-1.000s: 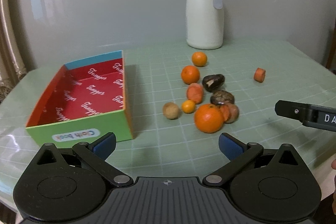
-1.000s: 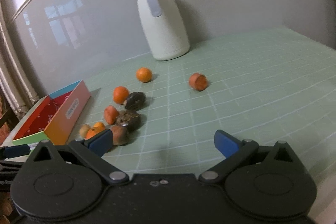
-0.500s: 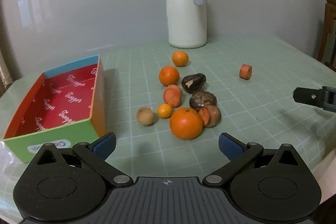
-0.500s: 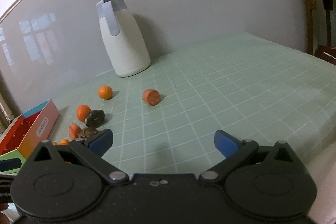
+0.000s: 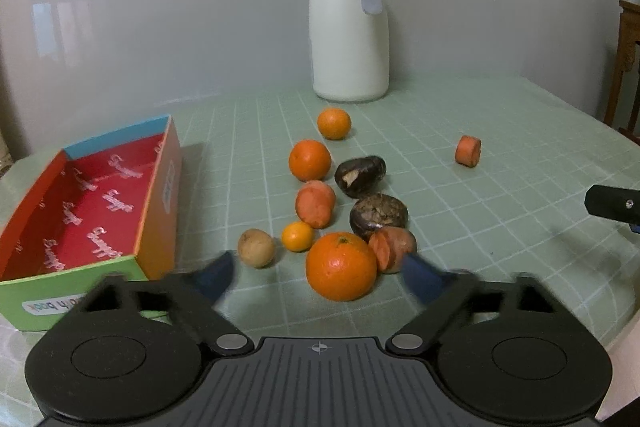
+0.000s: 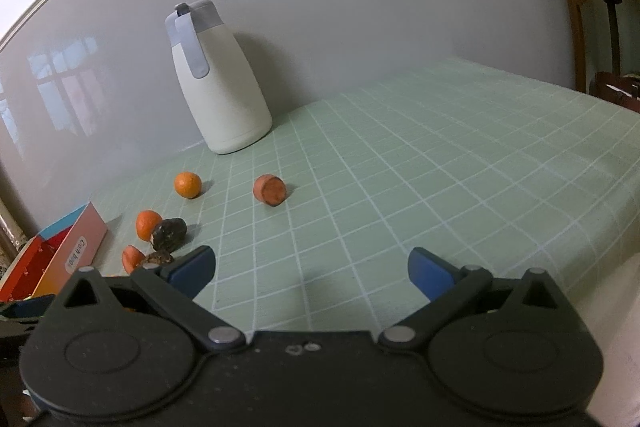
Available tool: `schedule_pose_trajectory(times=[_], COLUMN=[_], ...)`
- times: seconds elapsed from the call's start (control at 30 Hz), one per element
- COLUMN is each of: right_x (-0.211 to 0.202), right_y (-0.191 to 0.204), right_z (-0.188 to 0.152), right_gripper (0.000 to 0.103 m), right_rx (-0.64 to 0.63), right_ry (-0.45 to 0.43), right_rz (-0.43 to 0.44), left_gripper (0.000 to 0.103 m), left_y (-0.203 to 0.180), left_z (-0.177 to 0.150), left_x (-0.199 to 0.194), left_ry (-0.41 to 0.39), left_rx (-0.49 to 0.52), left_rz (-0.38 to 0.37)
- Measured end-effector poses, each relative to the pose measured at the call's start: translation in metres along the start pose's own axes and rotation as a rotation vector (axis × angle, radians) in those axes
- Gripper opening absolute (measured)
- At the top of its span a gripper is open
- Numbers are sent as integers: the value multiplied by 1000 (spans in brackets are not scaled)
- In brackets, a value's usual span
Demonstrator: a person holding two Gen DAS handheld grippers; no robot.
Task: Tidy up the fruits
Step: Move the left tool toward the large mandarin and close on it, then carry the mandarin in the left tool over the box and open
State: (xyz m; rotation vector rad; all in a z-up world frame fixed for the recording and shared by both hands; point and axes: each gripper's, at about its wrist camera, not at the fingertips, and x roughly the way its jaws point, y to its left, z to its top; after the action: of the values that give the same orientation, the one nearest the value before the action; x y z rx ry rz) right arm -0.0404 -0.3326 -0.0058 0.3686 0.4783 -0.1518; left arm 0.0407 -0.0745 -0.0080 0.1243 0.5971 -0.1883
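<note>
A heap of fruit lies on the green checked table (image 5: 500, 131). It holds a large orange (image 5: 340, 265), smaller oranges (image 5: 310, 159) (image 5: 334, 123), a tiny tangerine (image 5: 297, 236), carrot-coloured pieces (image 5: 315, 203) (image 5: 390, 249), two dark brown fruits (image 5: 360, 174) (image 5: 378, 214) and a tan round one (image 5: 256, 247). Left of them stands a red-lined box (image 5: 160, 187), with nothing in it. My left gripper (image 5: 320, 279) is closing around the large orange, its blurred fingers apart from the skin. My right gripper (image 6: 312, 267) is open over bare table.
A white jug with a grey lid (image 5: 350, 27) stands at the back against the wall. One carrot-coloured piece (image 5: 468, 151) lies alone to the right. A finger of the right gripper (image 5: 612, 207) reaches in at the right edge. Wooden furniture (image 6: 592, 3) stands beyond the table.
My left gripper has moved in toward the heap until the large orange sits between its fingers, which have started to narrow. The right gripper has swung right, away from the fruit.
</note>
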Motion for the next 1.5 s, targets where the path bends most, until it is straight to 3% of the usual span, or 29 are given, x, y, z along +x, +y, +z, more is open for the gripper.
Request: schedule_pose_trajectory(times=[0.37, 0.4, 0.47, 0.73, 1.23, 1.5], right_x=[3, 3, 3, 4, 9, 14], right_y=[-4, -4, -3, -2, 11, 32], right_z=[0, -1, -1, -3, -6, -8], right_gripper=[103, 103, 103, 103, 103, 103], right_rx=[28, 28, 26, 27, 1, -32], right_ry=[9, 9, 8, 18, 28, 35], right_rz=[17, 19, 20, 23, 41, 70], left_gripper=[78, 75, 56, 43, 43, 43], left_y=[4, 5, 6, 6, 25, 61], left_z=[-3, -3, -2, -5, -3, 11], left_x=[19, 20, 23, 27, 6, -22], left_ry=[39, 40, 48, 43, -13, -97], left_rx=[-57, -62, -76, -116, -131, -143], left_rz=[-28, -34, -51, -86, -70, 11])
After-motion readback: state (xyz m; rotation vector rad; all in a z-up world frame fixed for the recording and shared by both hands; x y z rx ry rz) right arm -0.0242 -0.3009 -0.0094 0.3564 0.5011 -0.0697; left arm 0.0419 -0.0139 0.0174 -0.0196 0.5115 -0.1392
